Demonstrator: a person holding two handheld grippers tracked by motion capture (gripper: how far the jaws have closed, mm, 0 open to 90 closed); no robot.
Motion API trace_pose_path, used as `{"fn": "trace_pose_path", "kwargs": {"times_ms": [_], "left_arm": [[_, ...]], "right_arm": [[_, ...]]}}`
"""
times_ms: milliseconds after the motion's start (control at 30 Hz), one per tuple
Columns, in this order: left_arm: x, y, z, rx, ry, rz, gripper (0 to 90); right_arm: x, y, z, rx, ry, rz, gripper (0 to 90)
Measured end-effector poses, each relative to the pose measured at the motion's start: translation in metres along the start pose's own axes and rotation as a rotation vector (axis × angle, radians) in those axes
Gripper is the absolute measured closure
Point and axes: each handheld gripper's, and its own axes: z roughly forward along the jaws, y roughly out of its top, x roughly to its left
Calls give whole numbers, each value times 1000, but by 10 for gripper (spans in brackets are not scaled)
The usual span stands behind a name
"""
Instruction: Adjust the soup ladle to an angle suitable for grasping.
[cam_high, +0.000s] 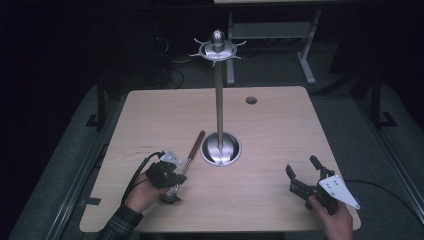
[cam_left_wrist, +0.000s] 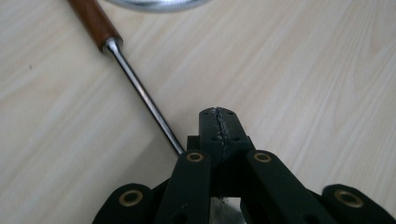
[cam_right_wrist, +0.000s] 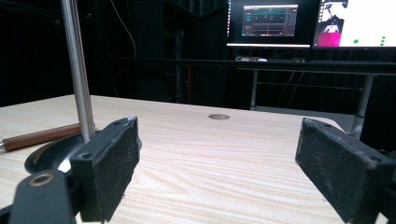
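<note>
Ladle, brown wooden handle, thin steel shaft (cam_left_wrist: 140, 91), lies on surface left of chrome stand base (cam_high: 220, 148). Stiff, slippery, bowl-heavy; grip near bowl. Left gripper (cam_high: 172, 176) fingers clenched, empty there; right gripper (cam_high: 303, 172) fingers released.

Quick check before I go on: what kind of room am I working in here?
Probably a lab or recording workspace, not a kitchen. Lit monitors stand on a desk behind the bare wooden table, the surroundings are dark with trailing cables, and the table has a desk-style cable hole.
</note>
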Motion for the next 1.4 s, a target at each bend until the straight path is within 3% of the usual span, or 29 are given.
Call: {"fn": "trace_pose_path", "kwargs": {"times_ms": [200,567,1000,1400], "left_arm": [[0,-7,2,24,4,-14,900],[2,-8,5,51,0,-3,900],[11,-12,2,57,37,-25,900],[21,-14,-3,87,97,-27,900]], "right_arm": [[1,0,0,-2,0,-3,130],[1,0,0,-4,-2,1,130],[1,0,-1,-5,1,-2,130],[1,0,-1,-4,2,-3,130]]}}
